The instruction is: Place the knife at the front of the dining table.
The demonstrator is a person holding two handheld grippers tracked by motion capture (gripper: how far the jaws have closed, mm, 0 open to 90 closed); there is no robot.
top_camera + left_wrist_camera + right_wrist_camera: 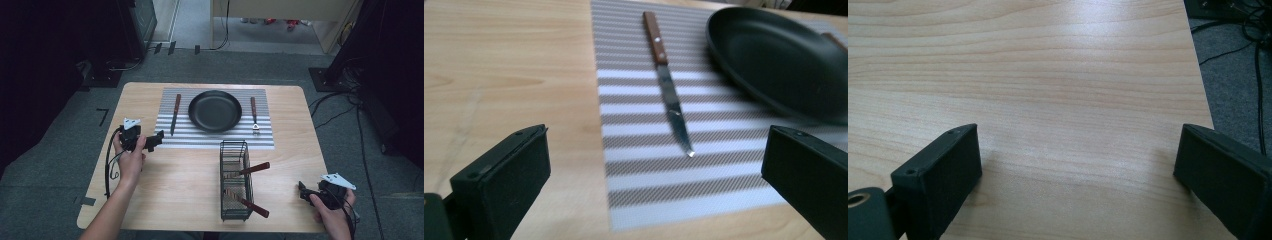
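Left gripper [656, 170] jaws apart, near knife [667, 85] tip on striped mat [644, 195]. Right gripper [1078, 165] jaws apart over bare worktop [1048, 75].

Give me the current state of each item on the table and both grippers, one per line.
Left gripper: jaws open, holding nothing, aimed at the knife.
Right gripper: jaws open, empty, over bare table.
Knife: lying flat on the striped mat, left of the plate.
Plate: empty, on the mat.
Fork: flat on the mat, right of the plate.
Wire basket: two wooden-handled utensils sticking out.
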